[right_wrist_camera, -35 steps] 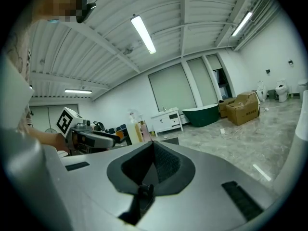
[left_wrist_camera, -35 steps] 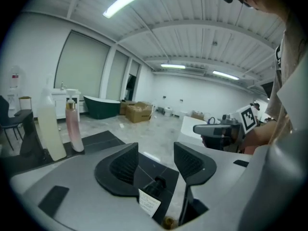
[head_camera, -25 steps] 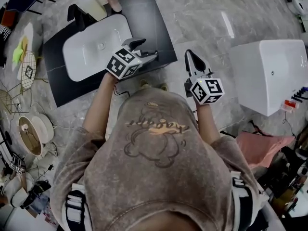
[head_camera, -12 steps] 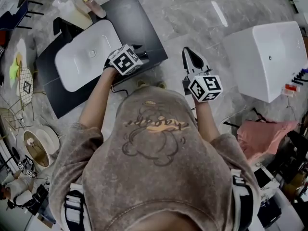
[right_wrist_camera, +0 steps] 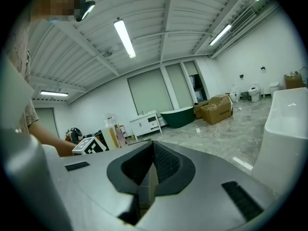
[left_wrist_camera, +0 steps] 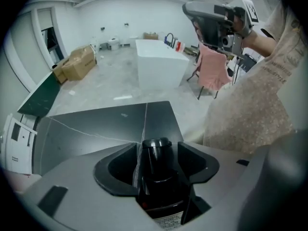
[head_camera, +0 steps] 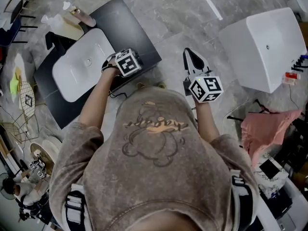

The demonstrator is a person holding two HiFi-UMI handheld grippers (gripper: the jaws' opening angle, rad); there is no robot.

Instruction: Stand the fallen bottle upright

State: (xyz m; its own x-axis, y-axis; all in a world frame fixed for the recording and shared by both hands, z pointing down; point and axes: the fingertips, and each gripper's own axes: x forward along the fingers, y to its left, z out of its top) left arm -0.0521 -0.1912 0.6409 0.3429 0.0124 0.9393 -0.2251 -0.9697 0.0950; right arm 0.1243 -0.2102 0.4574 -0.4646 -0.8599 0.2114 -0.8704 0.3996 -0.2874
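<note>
L gripper jaws stood wide, closing round dark bottle, pads not yet pressing. It pointed steeply down at black counter's edge nearest the person, beside sink. R gripper jaws together, empty, held approx. level, off the counter.

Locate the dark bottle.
Left gripper view, bottom centre: the dark bottle sits between the closing jaws of the left hand-held gripper, with the black counter behind it.

Bathroom-fixture warehouse hall, white basin, green bathtub, cardboard boxes
</note>
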